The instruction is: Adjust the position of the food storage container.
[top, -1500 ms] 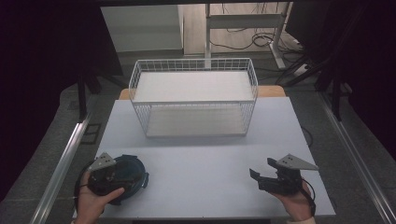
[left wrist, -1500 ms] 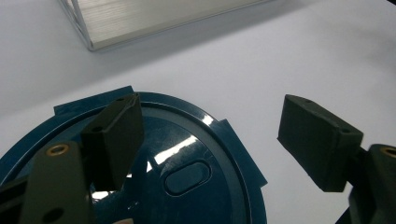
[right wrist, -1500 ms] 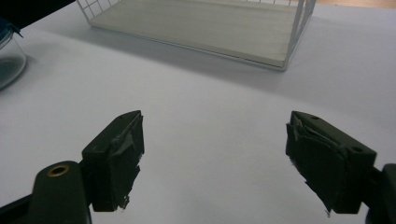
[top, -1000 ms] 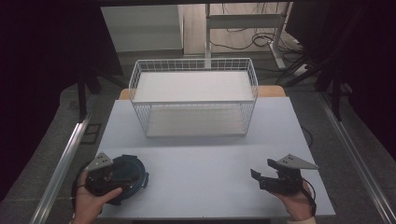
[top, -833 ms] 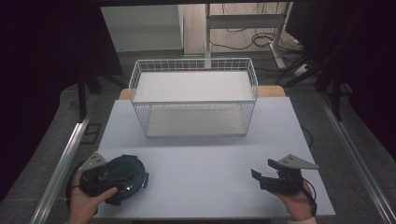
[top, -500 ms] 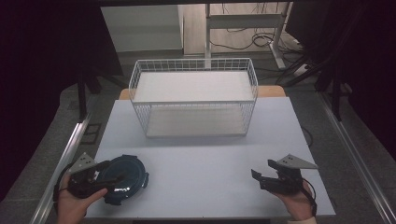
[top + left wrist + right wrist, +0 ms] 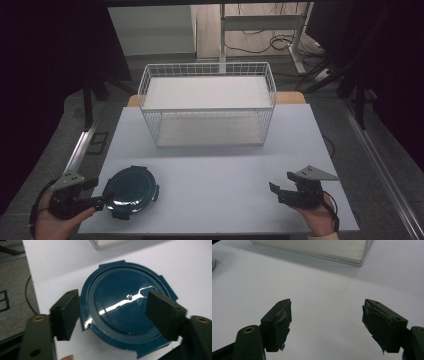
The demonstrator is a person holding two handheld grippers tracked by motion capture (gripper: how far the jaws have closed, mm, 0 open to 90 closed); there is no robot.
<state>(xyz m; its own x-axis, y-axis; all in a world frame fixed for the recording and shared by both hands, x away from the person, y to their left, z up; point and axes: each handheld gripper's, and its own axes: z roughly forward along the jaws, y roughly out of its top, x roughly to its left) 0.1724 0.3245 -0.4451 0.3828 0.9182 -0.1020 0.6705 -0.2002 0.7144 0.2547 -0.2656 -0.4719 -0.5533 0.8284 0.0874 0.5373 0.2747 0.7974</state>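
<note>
Jaws of the left gripper (image 7: pixel 97 201) at lower left of the high view, apart and just closing a little, holding nothing, tips at the left rim of a dark blue round lid (image 7: pixel 131 190). Lid flat on the white tabletop (image 7: pixel 220 175), seen between and beyond the jaws in the left gripper view. White wire basket (image 7: pixel 207 104) at upper centre, well apart from the lid. Right gripper (image 7: pixel 281 190) at lower right, jaws parted, empty, above bare tabletop.
</note>
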